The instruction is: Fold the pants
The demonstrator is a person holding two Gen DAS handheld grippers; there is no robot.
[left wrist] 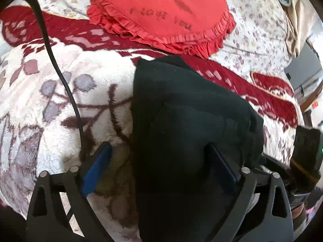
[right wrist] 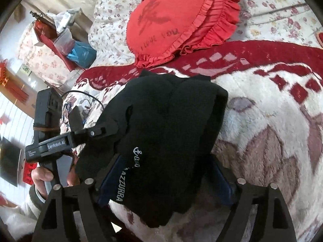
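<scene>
Two tongs work one garment here. The black knit pants with white embroidered lettering (right wrist: 161, 141) lie bunched into a thick, already doubled bundle on the cream plush blanket with dark red pattern (right wrist: 272, 121), which covers a bed.

The right tongs (right wrist: 161, 183) stand wide apart, blue pads on either side of the near end of the bundle; cloth drapes over and between them, and neither pad looks pressed in, so they straddle the fabric without pinching it. That stance suits either letting go after laying a fold or lining up for a fresh bite.

The left tongs (left wrist: 159, 165) are parted just as widely. Their right finger (left wrist: 224, 163) sits against or under the dark cloth, while the left blue pad (left wrist: 97, 167) is clear of it, over bare blanket. In the right wrist view, the left tongs (right wrist: 97, 125) come in from the left of the right tongs, tip touching the bundle's edge, most likely to steady that side.

Beyond both tongs, well apart from the pants, rests a red round ruffled cushion with printed words (right wrist: 177, 26). A black cable (left wrist: 58, 66) trails across the blanket left of the left tongs.

The folding seems far along; squaring the bundle would remain.
</scene>
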